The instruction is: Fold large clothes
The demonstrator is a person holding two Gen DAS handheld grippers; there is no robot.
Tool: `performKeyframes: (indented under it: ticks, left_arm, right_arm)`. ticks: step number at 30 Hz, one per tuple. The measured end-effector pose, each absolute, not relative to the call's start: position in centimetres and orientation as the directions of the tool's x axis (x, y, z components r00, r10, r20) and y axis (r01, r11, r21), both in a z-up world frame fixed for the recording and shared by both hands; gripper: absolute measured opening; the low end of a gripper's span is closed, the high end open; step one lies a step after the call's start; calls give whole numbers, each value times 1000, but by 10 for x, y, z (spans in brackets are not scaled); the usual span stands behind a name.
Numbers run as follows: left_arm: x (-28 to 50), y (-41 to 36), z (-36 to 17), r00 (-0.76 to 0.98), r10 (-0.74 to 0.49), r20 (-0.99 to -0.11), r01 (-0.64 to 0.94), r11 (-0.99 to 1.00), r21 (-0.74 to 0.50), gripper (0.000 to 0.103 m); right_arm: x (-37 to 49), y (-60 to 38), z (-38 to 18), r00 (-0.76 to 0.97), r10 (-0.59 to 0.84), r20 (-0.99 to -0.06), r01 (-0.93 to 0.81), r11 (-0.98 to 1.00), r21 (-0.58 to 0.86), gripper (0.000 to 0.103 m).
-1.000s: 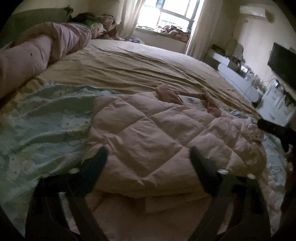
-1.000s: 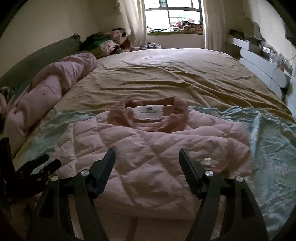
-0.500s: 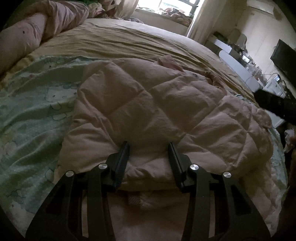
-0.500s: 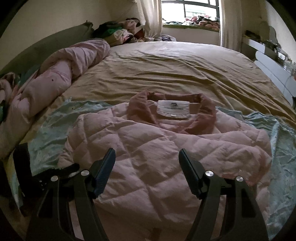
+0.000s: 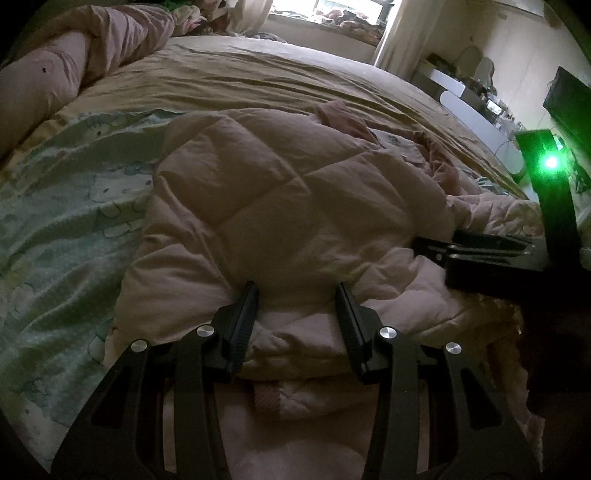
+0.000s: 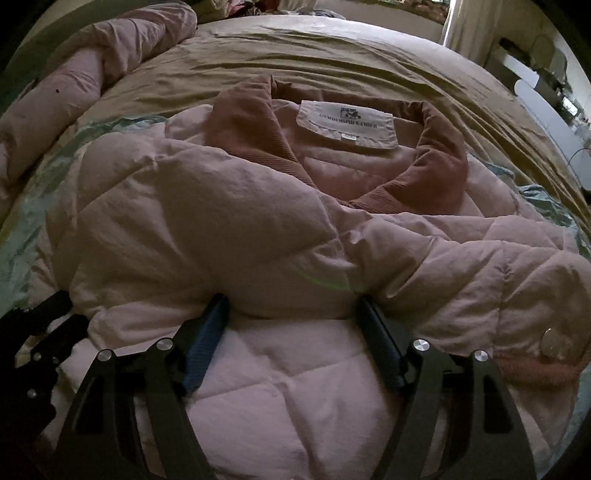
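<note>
A bedroom with a wide bed [image 5: 295,77] under a tan sheet fills both views, with a bright window [image 5: 332,14] at the top of the left wrist frame. The pink quilted jacket [image 5: 295,192] lies at the near edge of the bed, in the centre of both frames, folded over on itself, its ribbed collar [image 6: 251,122] and white neck label [image 6: 345,127] showing in the upper middle of the right wrist view.

At bottom centre of its own view, the left gripper [image 5: 295,306] has just been closing; its jaws now stand narrow, with a thick fold of the jacket's near edge bunched between the fingers and pressed by them. The right gripper [image 6: 295,317] sits at bottom centre of its frame with the jaws wide, both fingers [image 6: 210,325] pushed against the puffy edge of the upper layer; the fabric bulges between them, but they do not pinch it. From the left wrist view, that right gripper [image 5: 476,245] enters from the right edge, a green light [image 5: 550,162] glowing above it.

Under the jacket lies a pale green printed blanket [image 5: 66,192], spreading to the left. A rolled pink duvet [image 6: 74,81] lies at the upper left.
</note>
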State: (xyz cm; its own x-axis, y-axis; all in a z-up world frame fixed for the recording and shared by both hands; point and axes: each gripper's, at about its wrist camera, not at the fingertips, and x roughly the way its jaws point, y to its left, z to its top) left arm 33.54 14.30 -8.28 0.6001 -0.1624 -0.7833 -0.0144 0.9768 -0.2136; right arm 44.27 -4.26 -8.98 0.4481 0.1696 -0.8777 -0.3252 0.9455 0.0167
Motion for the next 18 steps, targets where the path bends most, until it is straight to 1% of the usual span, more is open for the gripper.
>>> performKeyframes:
  ticks: [4,6,9,10,12,15,18]
  left_arm:
    - [333,141,-78,602,-149,-784,1,983,-186,35]
    - [326,139,-70,605,-149,-782,10,984,-180,35]
    - [317,140,-60,616,-170,-769,13,979,-206,45]
    - [314,139,-58,617,-177,-767,15,977,-214,50]
    - [310,136,-58,618,-172,-767,19,979,-204,53]
    - [307,131,-62,615,-165,-771,29,982,-187,55]
    - [303,132,-59,623,-166,-765,26,981,-192,57]
  right_arm:
    - [436,-48,-85,462,183,-867,-330,944,24,72]
    - [424,-54,-72,469,196,-861,-333,942,33,71]
    - [389,-67,-46,511,244,-824,-366,929,49,72]
    - [377,-73,-42,518,260,-815,-374,925,57,72]
    - [367,-84,-47,493,272,-827,-366,927,86,73]
    - [369,-92,-68,447,296,-844,-348,927,140,73]
    - [370,-90,-70,456,296,-839,-341,929,142,74]
